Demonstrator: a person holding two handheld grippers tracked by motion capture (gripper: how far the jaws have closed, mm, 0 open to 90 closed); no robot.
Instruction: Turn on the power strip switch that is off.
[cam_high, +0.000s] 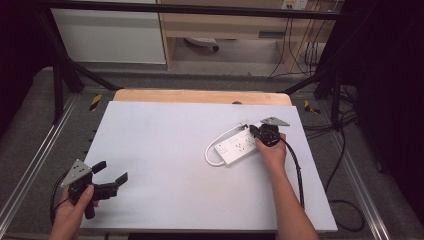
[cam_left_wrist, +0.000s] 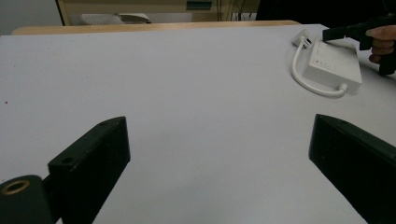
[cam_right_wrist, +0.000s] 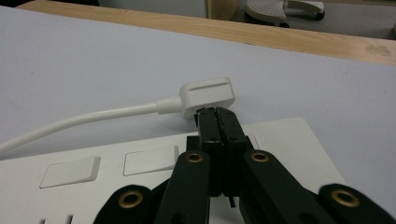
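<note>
1. Table (cam_high: 165, 165): wide pale top, bare apart from the one piece of work toward the far right.
2. Power strip (cam_high: 239, 147): flat on the table at the far right, socket face up, directly under the right hand. Not lifted or shifted off the surface, judging by how squarely it lies.
3. Left gripper (cam_high: 112, 171): parked at the near left corner, well apart from the strip, jaws spread wide with only tabletop between them. Apparently idle for this step.
4. Right gripper (cam_high: 256, 131): low over the far end of the strip, jaws pressed together with nothing clamped between them. Tips right at the near edge of the plug; touching or just short, cannot tell.
5. Cable (cam_high: 212, 150): white lead looping out from the near-left end of the strip and curving back along its side toward the far end.
6. Plug (cam_right_wrist: 208, 95): on the table just beyond the strip's far edge, blade side hidden, seated in no socket.
7. Progress, as a judgement: early. Reached and lined up on the plug end, nothing gripped, plug not yet moved or inserted; opening, grasping and placing all left to do.
</note>
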